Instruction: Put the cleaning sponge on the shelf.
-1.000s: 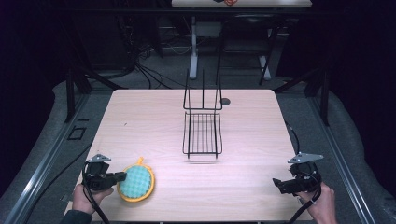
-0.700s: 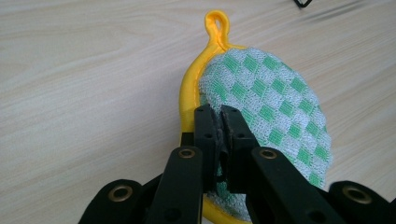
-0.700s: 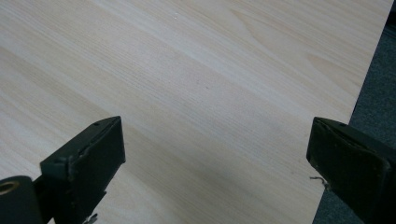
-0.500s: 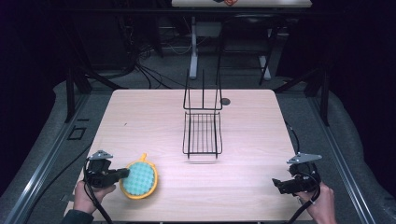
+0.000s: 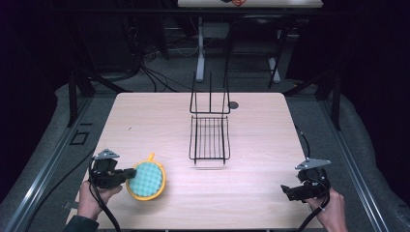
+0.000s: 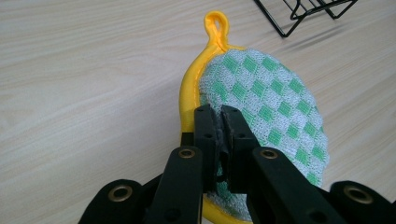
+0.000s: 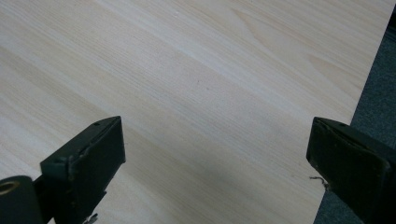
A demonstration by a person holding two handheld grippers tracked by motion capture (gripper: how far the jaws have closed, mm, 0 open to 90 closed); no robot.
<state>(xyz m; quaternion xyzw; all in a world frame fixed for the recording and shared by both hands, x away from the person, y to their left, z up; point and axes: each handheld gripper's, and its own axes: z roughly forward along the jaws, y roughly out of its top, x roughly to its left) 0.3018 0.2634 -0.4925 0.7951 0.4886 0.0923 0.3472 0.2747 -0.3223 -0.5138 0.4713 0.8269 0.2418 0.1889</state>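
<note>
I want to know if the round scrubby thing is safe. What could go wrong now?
The left gripper pinches only the edge of the yellow-rimmed scrubber, so it might slip out or flop over. If carried toward the black wire rack, its loop could perhaps snag on a wire.

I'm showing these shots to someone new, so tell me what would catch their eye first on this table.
First, the round pad with its yellow rim and green-checked face, bright at the table's near left corner, clamped at its edge by the left gripper. Next, the black wire rack standing alone mid-table, its tall back at the far end. Last, the right gripper at the near right corner, jaws wide apart over bare wood.
</note>
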